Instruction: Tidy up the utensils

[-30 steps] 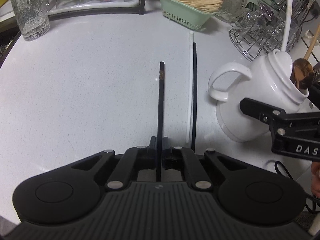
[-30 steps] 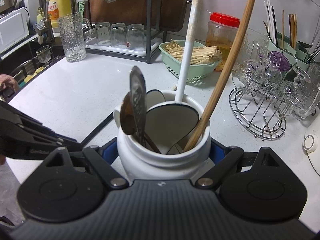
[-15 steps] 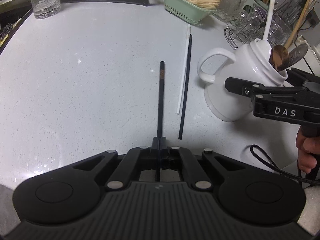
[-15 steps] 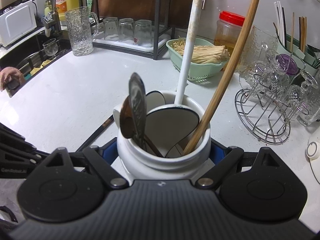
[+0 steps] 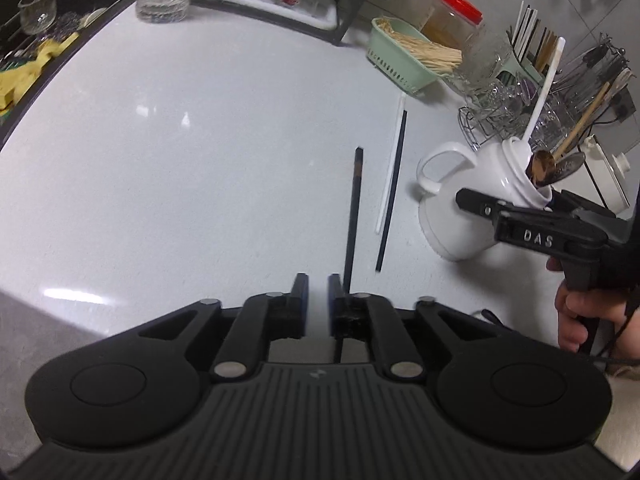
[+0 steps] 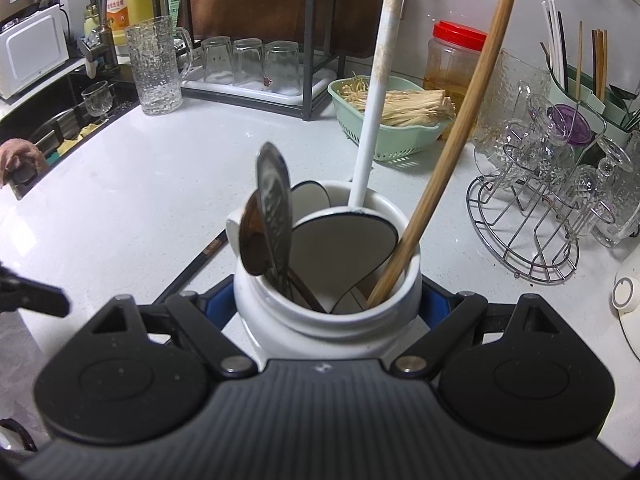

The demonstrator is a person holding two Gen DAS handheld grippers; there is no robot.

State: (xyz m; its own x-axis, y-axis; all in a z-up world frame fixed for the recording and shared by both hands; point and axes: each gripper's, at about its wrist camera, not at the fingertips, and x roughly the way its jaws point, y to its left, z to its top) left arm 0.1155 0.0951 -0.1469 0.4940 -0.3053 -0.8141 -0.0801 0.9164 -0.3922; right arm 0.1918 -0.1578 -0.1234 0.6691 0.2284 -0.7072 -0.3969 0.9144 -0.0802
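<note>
Left gripper just opened off black chopstick; right gripper clamps jug.

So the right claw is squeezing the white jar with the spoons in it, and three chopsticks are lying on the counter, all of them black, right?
Not all black. In the left wrist view, two of the chopsticks are black, and one thin chopstick is white. The right claw does squeeze the white ceramic jar of spoons, and all three lie on the white counter.
</note>
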